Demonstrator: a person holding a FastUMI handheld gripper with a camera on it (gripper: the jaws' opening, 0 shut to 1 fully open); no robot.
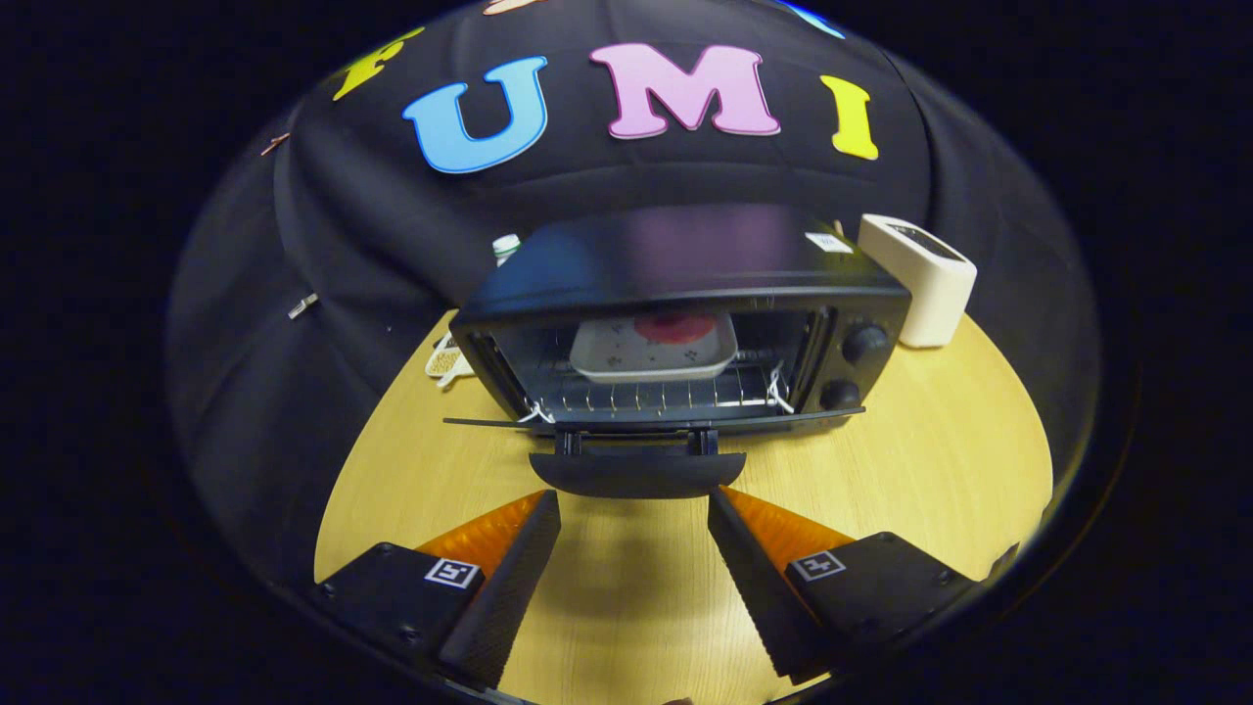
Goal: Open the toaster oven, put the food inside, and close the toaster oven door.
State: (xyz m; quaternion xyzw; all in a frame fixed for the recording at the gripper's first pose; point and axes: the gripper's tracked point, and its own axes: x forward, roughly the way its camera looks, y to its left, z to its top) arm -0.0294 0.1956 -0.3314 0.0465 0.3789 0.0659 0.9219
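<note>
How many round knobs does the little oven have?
2. Both knobs sit on the toaster oven's panel beside the open door: upper knob, lower knob. The gripper is open, holding nothing, fingertips just short of the door handle. More could be hidden.

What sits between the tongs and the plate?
In the gripper view, the open tongs face the lowered door's handle, then the wire rack under the plate.

A staged recording booth, not a real kitchen: black cloth wall (323,245) draped behind a round wooden table (940,460), lit from above. Toaster oven (685,323) at centre frame, white box-shaped gadget (920,279) at upper right.
</note>
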